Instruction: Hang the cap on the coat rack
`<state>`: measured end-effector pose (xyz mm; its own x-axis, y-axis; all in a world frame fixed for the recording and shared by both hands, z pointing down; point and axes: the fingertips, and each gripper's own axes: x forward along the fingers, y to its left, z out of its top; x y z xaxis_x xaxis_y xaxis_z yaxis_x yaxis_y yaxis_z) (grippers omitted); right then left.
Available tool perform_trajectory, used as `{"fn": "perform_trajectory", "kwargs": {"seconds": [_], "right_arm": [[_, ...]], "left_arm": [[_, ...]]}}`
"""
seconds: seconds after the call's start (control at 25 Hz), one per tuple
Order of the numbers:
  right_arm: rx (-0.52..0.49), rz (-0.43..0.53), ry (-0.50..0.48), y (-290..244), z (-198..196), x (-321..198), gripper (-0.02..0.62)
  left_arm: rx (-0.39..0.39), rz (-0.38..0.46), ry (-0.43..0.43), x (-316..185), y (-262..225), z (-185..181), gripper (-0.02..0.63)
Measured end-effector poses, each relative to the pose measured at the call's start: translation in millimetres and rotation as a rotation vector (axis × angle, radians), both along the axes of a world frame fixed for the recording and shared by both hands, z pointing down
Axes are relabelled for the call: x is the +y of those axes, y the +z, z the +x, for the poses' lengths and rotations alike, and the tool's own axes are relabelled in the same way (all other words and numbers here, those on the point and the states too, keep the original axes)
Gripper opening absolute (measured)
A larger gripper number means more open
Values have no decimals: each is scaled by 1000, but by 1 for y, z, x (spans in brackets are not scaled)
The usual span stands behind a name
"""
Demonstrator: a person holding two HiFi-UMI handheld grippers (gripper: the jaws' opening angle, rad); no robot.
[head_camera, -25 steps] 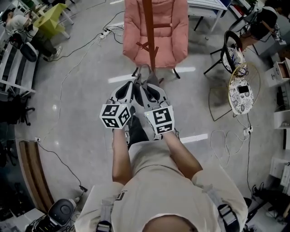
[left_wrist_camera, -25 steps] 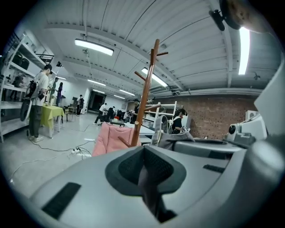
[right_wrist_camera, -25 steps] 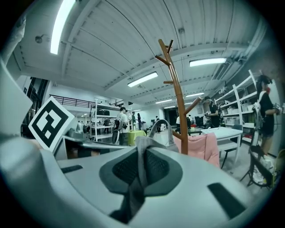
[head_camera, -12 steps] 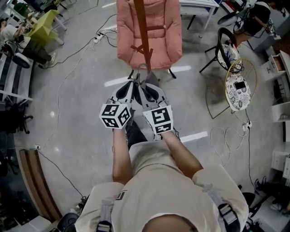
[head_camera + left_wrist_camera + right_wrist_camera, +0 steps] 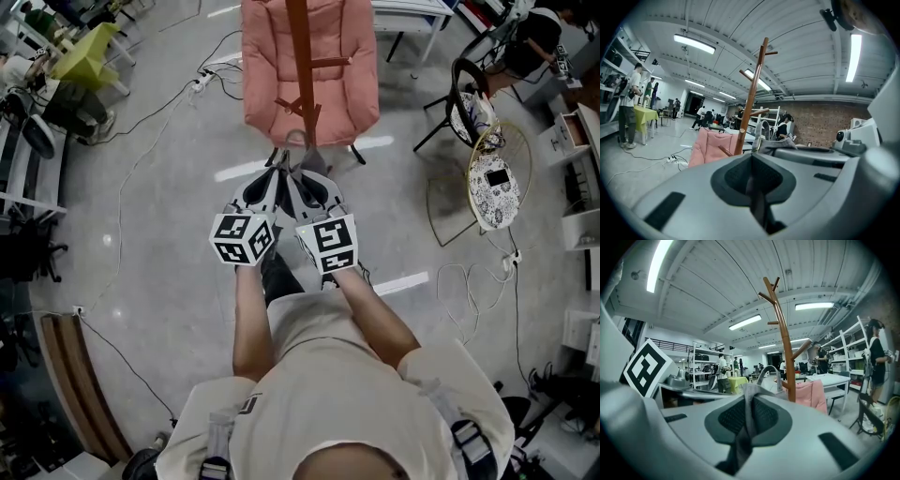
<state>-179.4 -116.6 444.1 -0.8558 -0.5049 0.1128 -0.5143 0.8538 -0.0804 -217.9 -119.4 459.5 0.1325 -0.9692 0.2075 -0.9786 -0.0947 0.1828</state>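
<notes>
Our left hand-held gripper and right hand-held gripper both pinch the cap, just short of the coat rack; releasing before it hooks on would drop it.

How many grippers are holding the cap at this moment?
2. The left gripper pinches the cap on the left, the right gripper on the right, near the coat rack.

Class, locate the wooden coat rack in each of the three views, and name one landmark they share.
Head view: coat rack, top centre.
Left gripper view: coat rack, centre.
Right gripper view: coat rack, right of centre.
Shared landmark: pink chair at its base.
</notes>
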Motion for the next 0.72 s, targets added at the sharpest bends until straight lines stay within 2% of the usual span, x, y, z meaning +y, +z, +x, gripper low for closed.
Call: {"fn": "perform_trajectory", "kwargs": {"seconds": [0.36,0.72], "right_arm": [[-5,-3,34,-6,-27,-21,11],[9,-20,78,-6,-45,-42,11]], "left_arm": [[-16,-2,40,-21,-6,-21,6],[18,-16,76,-42,-6,-37,6]]}}
